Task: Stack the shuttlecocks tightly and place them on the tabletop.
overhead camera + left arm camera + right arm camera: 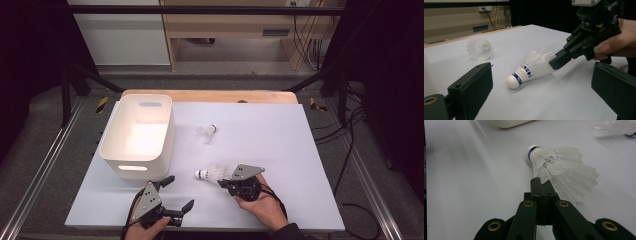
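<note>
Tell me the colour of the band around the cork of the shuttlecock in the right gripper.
Blue with white lettering, on the shuttlecock pinched by the right gripper; clearest in the left gripper view.

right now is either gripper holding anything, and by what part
The right gripper is shut on the near shuttlecock, pinching the edge of its feather skirt; its cork tip rests on the table. The left gripper is open and holds nothing.

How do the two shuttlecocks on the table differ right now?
The near shuttlecock is pinched at its feather skirt by the right tongs; the far shuttlecock lies free. The near one's cork points toward the white bin, the far one's away. Both are white and lie on their sides.
</note>
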### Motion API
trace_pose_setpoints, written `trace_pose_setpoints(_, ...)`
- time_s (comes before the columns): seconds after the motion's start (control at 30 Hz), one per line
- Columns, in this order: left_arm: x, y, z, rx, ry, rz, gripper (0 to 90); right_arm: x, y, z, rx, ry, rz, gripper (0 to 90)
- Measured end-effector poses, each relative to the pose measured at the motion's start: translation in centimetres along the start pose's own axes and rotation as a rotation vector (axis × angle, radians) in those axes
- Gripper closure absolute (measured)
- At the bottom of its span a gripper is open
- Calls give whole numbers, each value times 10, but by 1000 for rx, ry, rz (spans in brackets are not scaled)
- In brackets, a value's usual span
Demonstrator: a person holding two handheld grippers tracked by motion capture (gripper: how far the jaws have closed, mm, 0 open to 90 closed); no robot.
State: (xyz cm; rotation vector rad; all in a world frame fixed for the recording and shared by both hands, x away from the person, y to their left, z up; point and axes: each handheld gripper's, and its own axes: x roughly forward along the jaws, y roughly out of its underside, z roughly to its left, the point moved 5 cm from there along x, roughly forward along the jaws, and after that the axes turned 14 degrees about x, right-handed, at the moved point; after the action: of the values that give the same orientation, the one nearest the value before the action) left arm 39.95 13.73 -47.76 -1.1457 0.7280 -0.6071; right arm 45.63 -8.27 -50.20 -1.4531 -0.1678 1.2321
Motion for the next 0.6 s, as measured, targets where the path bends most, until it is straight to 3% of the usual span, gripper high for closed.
trace_pose_setpoints(0.37, 0, 0, 0, -1, 2, 3, 33, 1, 1, -2, -1, -9, 9, 885)
trace_pose_setpoints(0.6, 0, 0, 0, -1, 3, 4, 33, 1, 1, -2, 4, 16, 14, 727)
